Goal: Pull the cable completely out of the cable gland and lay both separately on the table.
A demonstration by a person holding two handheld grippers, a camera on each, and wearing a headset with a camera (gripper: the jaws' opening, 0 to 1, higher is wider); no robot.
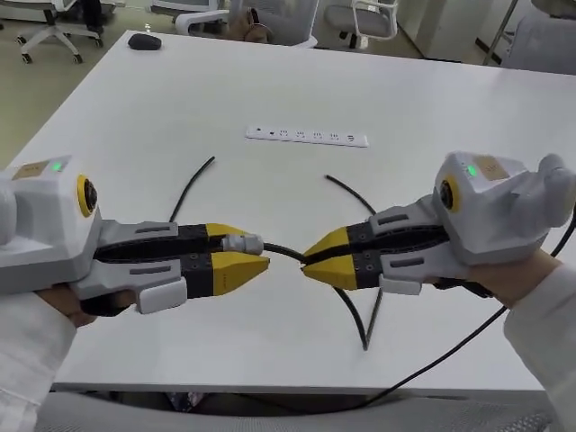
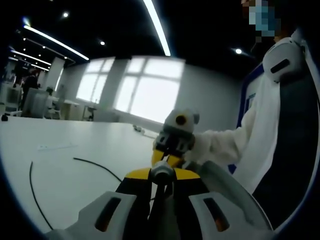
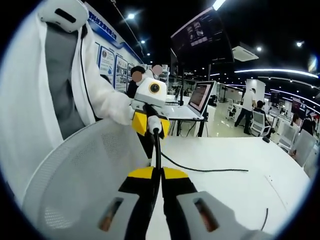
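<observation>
In the head view my left gripper (image 1: 257, 254) is shut on a small grey-white cable gland (image 1: 241, 243), which sticks out at its yellow tips. A black cable (image 1: 283, 253) runs from the gland straight into my right gripper (image 1: 310, 260), which is shut on it. Both grippers hover tip to tip above the white table (image 1: 270, 90), a short gap apart. The left gripper view has the gland (image 2: 162, 172) between its jaws. The right gripper view follows the cable (image 3: 157, 150) up to the gland (image 3: 154, 124).
Two loose black cables (image 1: 190, 188) (image 1: 352, 193) lie on the table behind the grippers, and another strand (image 1: 358, 317) lies under the right gripper. A white power strip (image 1: 308, 136) sits mid-table, a dark mouse (image 1: 144, 41) at the far left. Office chairs stand beyond.
</observation>
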